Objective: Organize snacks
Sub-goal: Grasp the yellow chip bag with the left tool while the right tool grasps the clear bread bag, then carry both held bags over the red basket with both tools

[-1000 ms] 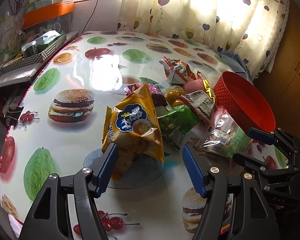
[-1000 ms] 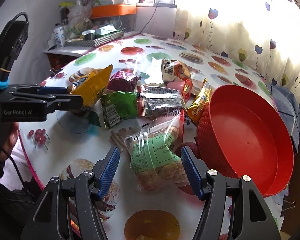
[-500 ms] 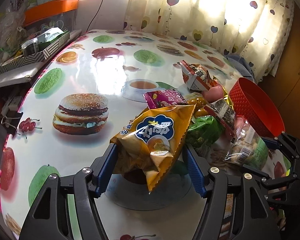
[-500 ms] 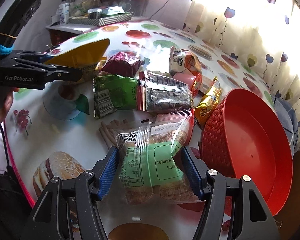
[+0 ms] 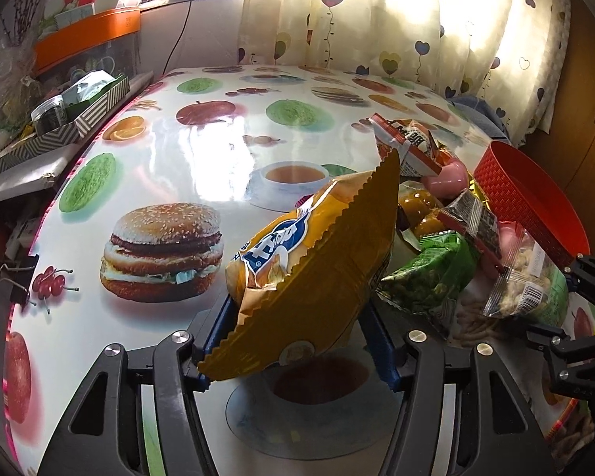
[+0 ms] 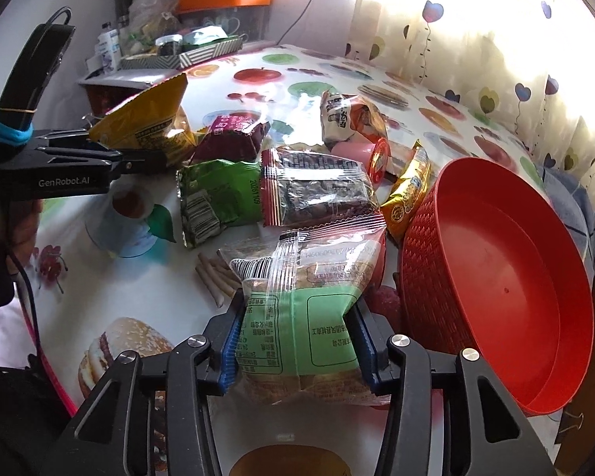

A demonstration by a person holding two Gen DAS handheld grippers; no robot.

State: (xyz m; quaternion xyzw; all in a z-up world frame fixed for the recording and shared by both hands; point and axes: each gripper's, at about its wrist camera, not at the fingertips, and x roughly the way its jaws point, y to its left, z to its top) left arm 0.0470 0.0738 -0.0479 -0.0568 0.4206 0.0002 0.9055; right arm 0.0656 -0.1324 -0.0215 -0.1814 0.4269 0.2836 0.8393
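Note:
A yellow chip bag [image 5: 321, 261] sits tilted up between the blue pads of my left gripper [image 5: 297, 317]; the jaws are closing and the pads press its sides. The right wrist view shows that bag [image 6: 150, 123] raised at the left. My right gripper [image 6: 297, 313] is closing on a clear snack bag with a green label [image 6: 301, 317], and its pads squeeze the bag. A red basket [image 6: 496, 277] stands empty and tilted just right of it. Between the grippers lie a green bag [image 6: 214, 198], a dark seed bag [image 6: 317, 190] and a maroon bag [image 6: 230, 139].
An orange-white pack [image 6: 349, 119], a pink cup [image 6: 361, 150] and a small yellow pack [image 6: 408, 198] lie behind the pile. A striped tray [image 5: 59, 127] of jars sits beyond the table's left edge. A binder clip [image 5: 18, 281] grips that edge. A hand [image 6: 16, 230] holds the left gripper.
The left gripper moved in around the chip bag and its jaws narrowed onto it, tipping the bag up. The right jaws narrowed onto the clear bag.

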